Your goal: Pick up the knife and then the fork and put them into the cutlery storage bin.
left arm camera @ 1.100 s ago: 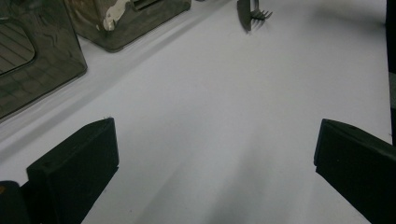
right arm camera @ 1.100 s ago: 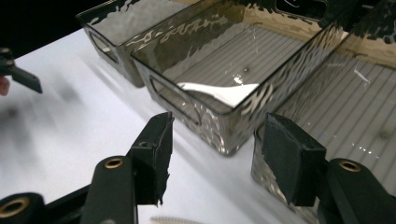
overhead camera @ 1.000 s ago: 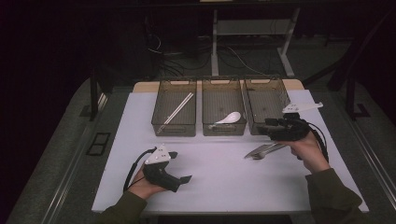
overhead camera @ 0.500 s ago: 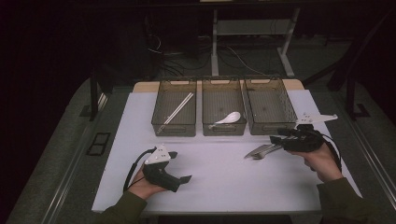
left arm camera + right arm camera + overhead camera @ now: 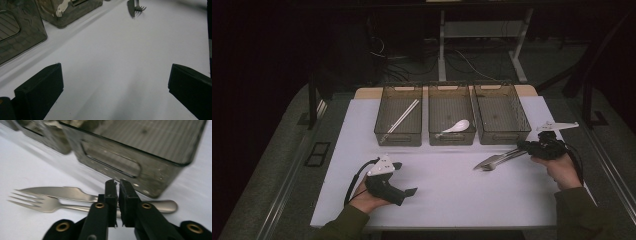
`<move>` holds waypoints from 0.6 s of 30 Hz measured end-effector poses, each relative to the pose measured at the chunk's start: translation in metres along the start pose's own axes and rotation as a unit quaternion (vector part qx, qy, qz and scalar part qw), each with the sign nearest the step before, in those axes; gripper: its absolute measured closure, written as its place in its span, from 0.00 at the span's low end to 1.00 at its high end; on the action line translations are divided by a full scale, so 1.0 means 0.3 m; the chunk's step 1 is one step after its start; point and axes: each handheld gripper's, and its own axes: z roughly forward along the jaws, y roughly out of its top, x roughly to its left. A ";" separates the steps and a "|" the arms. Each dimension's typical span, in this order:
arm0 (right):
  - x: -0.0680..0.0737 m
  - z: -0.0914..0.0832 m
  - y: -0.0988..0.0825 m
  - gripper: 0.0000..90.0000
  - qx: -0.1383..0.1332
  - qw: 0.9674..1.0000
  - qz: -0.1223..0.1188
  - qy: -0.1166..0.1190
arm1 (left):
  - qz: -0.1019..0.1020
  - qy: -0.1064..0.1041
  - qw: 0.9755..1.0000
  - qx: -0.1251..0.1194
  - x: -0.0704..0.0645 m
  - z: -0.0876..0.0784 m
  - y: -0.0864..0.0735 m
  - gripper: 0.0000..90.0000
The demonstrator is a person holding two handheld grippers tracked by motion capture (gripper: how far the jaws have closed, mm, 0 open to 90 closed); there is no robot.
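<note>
A white table [image 5: 447, 200] fills the middle of the high view, with three dark see-through bins in a row across its upper part. The left bin [image 5: 399, 116] holds a pair of chopsticks [image 5: 402, 119], the middle bin [image 5: 451, 116] holds a white spoon [image 5: 455, 127], and the right bin [image 5: 502, 112] sits at the upper right of the row.

At the lower left of that view, the left gripper [image 5: 412, 191] rests low over the bare table. In the left gripper view its jaws stand wide apart with nothing between them.

At the right, the right gripper [image 5: 521, 146] points toward frame left. In the right gripper view its jaws are almost together, a thin gap between them, just above the handles of a fork [image 5: 47, 203] and a knife [image 5: 60, 192] that lie side by side on the table, below the right bin. Whether the jaws touch the handles cannot be told.
</note>
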 end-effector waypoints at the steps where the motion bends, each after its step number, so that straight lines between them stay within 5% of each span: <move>1: -0.010 0.003 -0.002 0.96 0.004 1.000 0.001 -0.002 | 0.000 0.000 1.000 0.001 0.000 0.001 0.000 0.00; 8: -0.047 0.037 -0.017 1.00 0.023 1.000 0.010 -0.016 | -0.001 0.000 1.000 0.001 0.001 0.002 -0.001 0.00; 18: -0.023 0.080 -0.026 1.00 0.045 0.999 -0.010 -0.008 | -0.001 0.000 1.000 0.001 0.000 0.001 -0.001 0.00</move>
